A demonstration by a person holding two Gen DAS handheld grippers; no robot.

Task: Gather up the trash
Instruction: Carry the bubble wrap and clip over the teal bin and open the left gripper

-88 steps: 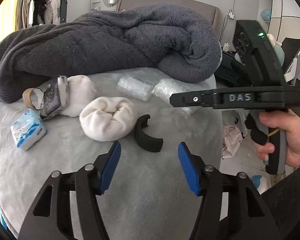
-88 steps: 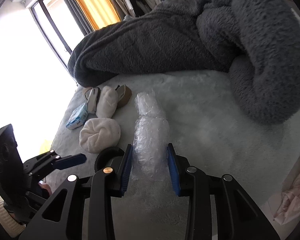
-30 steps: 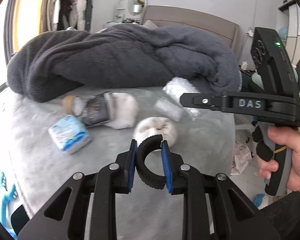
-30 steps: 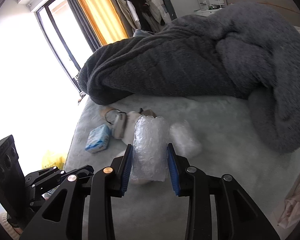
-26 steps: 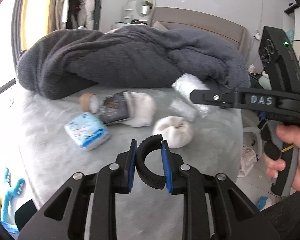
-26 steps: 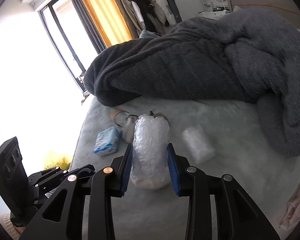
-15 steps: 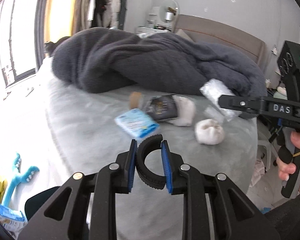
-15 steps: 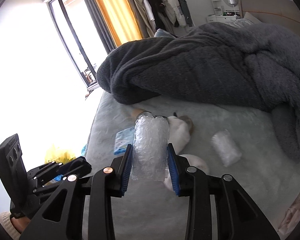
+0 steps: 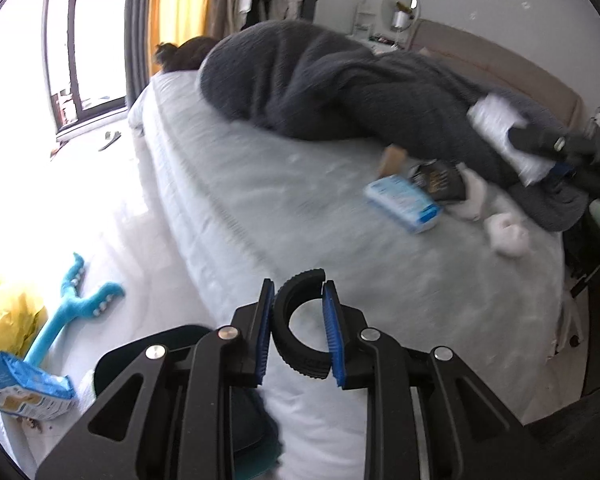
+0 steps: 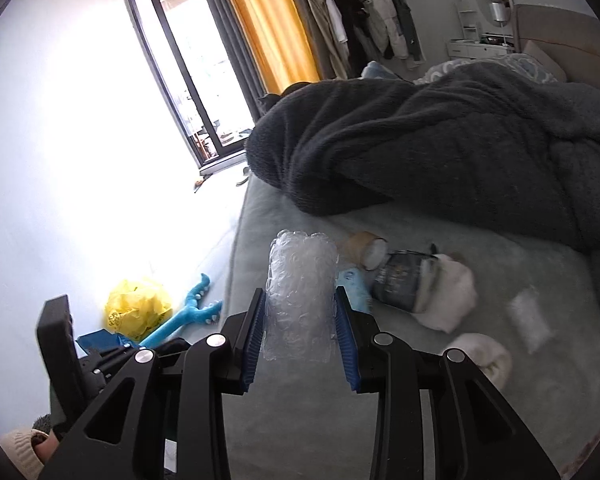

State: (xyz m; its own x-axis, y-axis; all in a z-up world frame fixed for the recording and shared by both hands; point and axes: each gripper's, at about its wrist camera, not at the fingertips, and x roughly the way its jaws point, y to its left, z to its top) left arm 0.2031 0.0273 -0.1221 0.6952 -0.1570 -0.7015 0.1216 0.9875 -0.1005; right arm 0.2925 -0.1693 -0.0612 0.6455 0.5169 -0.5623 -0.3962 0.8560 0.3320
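Note:
My left gripper (image 9: 298, 318) is shut on a black curved plastic ring piece (image 9: 300, 344), held in the air past the bed's left edge. My right gripper (image 10: 300, 332) is shut on a roll of clear bubble wrap (image 10: 302, 296), held above the bed's front left part; it also shows in the left wrist view (image 9: 504, 136). On the grey bed (image 9: 300, 208) lie a blue tissue pack (image 9: 404, 202), a dark foil packet (image 10: 400, 280), a tape roll (image 10: 366, 250), white cloth bundles (image 10: 448, 300) and a second bubble wrap piece (image 10: 530, 318).
A dark grey blanket (image 10: 440, 148) is heaped across the back of the bed. On the floor left of the bed are a yellow bag (image 10: 136, 308), a teal plush toy (image 9: 72, 304), a blue snack bag (image 9: 20, 384) and a dark bin rim (image 9: 148, 344).
Both grippers have swung left and back from the bed, each keeping its hold. The floor beside the bed, with the yellow bag and dark bin, has come into view.

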